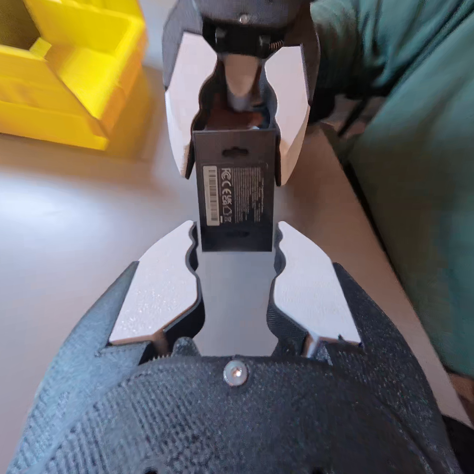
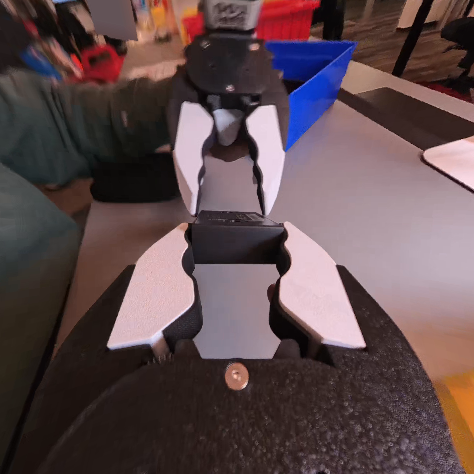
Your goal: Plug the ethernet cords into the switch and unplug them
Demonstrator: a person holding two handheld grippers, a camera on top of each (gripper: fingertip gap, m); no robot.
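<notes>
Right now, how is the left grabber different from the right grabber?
The right gripper is clamped on the black switch, while it is unclear whether the left gripper squeezes it. The switch sits deep in the right gripper's jaws, but the left gripper only flanks its other end. Both are white and black and face each other.

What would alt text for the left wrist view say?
A black switch, label side up, is held between two facing tools: the right tool grips its far end, and the left tool brackets its near end. Below is a pale table, with a yellow bin at upper left and a green sleeve at right.
</notes>
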